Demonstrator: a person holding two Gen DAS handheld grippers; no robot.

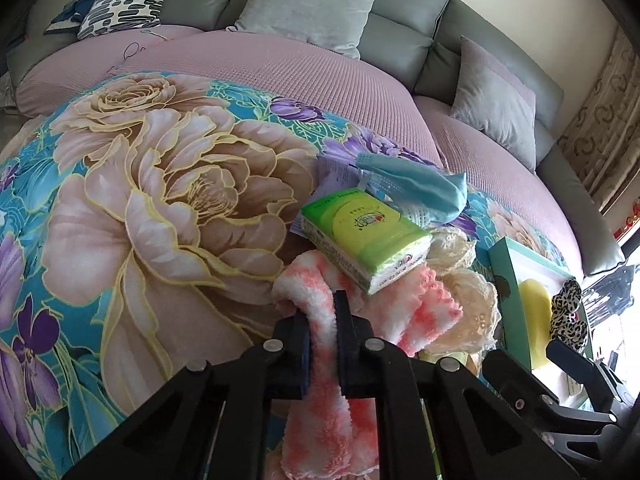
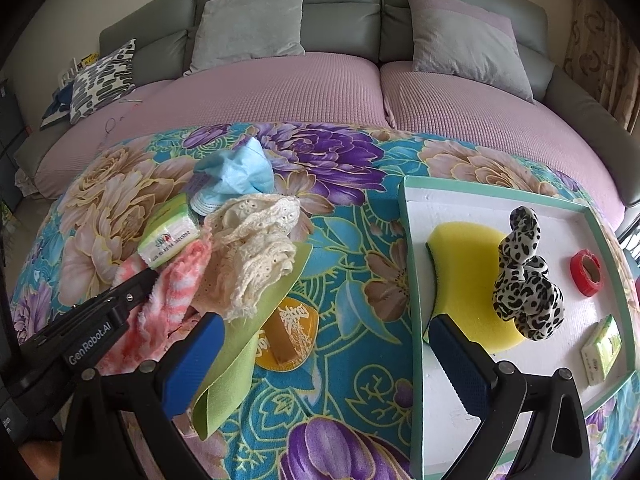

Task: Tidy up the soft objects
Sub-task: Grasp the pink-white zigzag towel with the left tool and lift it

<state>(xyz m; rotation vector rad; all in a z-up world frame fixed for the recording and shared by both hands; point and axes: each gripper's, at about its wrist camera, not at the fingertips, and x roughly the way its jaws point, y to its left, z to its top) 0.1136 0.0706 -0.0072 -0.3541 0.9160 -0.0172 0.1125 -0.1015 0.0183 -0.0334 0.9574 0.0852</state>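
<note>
My left gripper (image 1: pixel 323 320) is shut on a fluffy pink-and-white towel (image 1: pixel 320 380), which also shows in the right wrist view (image 2: pixel 172 292). A green tissue pack (image 1: pixel 364 236) rests on the towel, beside cream lace cloth (image 2: pixel 256 252) and a blue cloth (image 2: pixel 240 174). My right gripper (image 2: pixel 324 344) is open and empty above the floral blanket, between the pile and the white tray (image 2: pixel 440 400). The tray holds a yellow sponge (image 2: pixel 464 272), a leopard scrunchie (image 2: pixel 524 280), a red tape roll (image 2: pixel 586 272) and a small tissue pack (image 2: pixel 602 350).
A green cloth strip (image 2: pixel 236 356) and an orange pouch (image 2: pixel 288 334) lie on the floral blanket (image 2: pixel 360 240). Behind is a grey sofa with a pink cover (image 2: pixel 280 88) and several cushions. A curtain (image 2: pixel 604 52) hangs at the right.
</note>
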